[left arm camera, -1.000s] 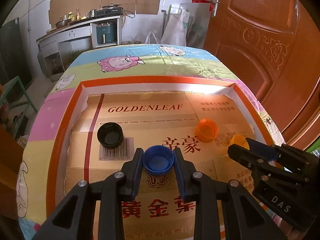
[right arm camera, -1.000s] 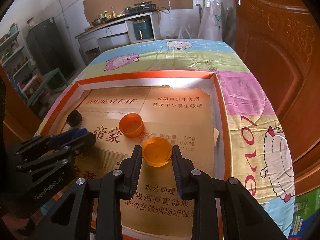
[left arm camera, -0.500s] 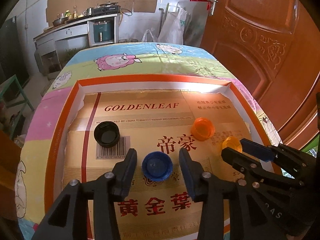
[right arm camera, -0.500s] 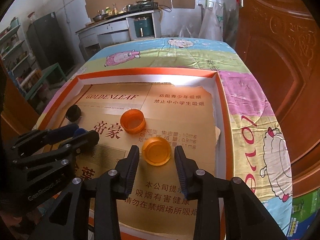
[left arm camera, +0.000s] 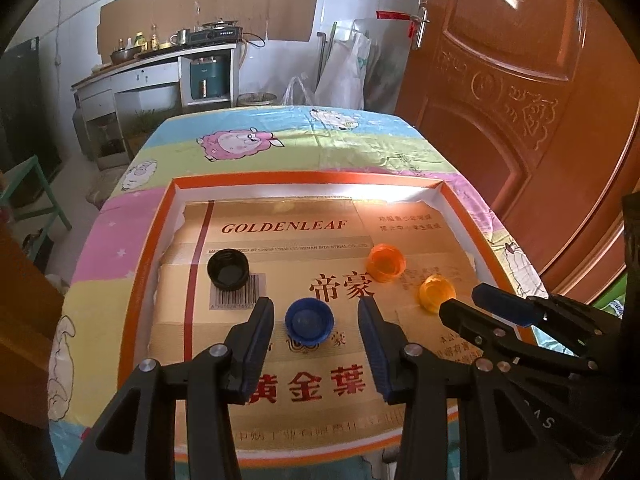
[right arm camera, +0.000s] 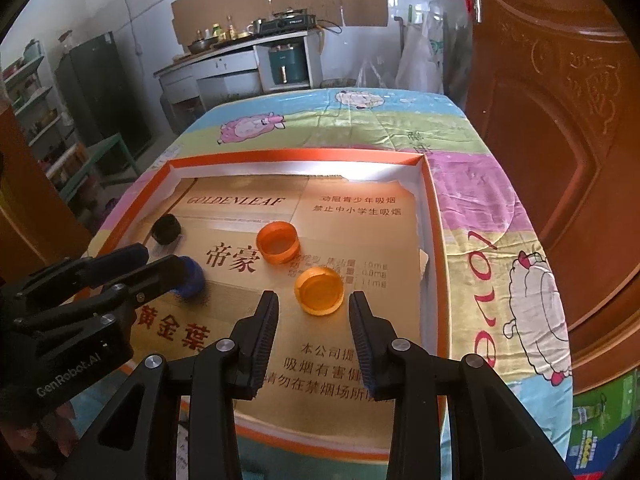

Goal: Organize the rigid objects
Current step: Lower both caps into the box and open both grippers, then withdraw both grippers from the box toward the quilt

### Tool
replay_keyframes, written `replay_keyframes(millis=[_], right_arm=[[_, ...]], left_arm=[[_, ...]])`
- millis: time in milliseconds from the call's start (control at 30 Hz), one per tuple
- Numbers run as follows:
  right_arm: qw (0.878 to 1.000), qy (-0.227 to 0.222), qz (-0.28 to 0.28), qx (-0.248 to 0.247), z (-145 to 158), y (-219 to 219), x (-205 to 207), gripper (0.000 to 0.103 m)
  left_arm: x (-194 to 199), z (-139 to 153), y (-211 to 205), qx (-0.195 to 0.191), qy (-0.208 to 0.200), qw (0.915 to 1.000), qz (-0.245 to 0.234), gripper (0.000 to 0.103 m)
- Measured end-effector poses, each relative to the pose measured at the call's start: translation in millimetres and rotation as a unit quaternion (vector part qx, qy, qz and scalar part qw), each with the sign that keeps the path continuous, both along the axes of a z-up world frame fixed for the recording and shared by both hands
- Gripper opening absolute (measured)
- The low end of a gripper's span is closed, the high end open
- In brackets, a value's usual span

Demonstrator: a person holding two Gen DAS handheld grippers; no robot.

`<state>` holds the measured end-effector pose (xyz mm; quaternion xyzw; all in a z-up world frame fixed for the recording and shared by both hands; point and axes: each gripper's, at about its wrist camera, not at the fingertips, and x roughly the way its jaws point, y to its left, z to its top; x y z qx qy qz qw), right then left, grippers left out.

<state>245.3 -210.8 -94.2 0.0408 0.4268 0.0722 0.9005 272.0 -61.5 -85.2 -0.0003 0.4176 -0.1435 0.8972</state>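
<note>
An orange-rimmed tray [left arm camera: 308, 179] [right arm camera: 296, 158] lined with printed cardboard holds several bottle caps. A blue cap [left arm camera: 309, 322] lies flat on the cardboard, and my left gripper [left arm camera: 316, 308] [right arm camera: 160, 258] stands open around it, pads clear of it. My right gripper [right arm camera: 314, 300] [left arm camera: 464, 301] is open too, with an amber cap [right arm camera: 319, 290] [left arm camera: 437, 293] lying free just ahead between its fingertips. An orange cap [left arm camera: 386, 263] [right arm camera: 278, 242] sits mouth-up further back. At the tray's left rests a black cap [left arm camera: 228, 269] [right arm camera: 166, 229]. In the right wrist view the left gripper half hides the blue cap [right arm camera: 191, 278].
The tray rests on a table under a sheep-print cloth [left arm camera: 240, 144]. A carved wooden door [left arm camera: 520, 112] stands close on the right. A kitchen counter [left arm camera: 160, 64] lines the back wall, and a green stool [left arm camera: 36, 196] stands left of the table.
Both grippers were shut on their caps a second ago; both jaws have since spread, letting go of the blue and amber caps, and both hands have drawn back and up a little.
</note>
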Motion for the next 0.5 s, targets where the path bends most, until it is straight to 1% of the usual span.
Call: replay_keyframes(millis=[500], right_arm=[[1.0,-0.02,0.004,-0.003,25.0,6.8,-39.6,0.038]], left_arm=[[-41.4,21.7,12.6,-0.007,-0.018,0.9998,0.006,0.044]])
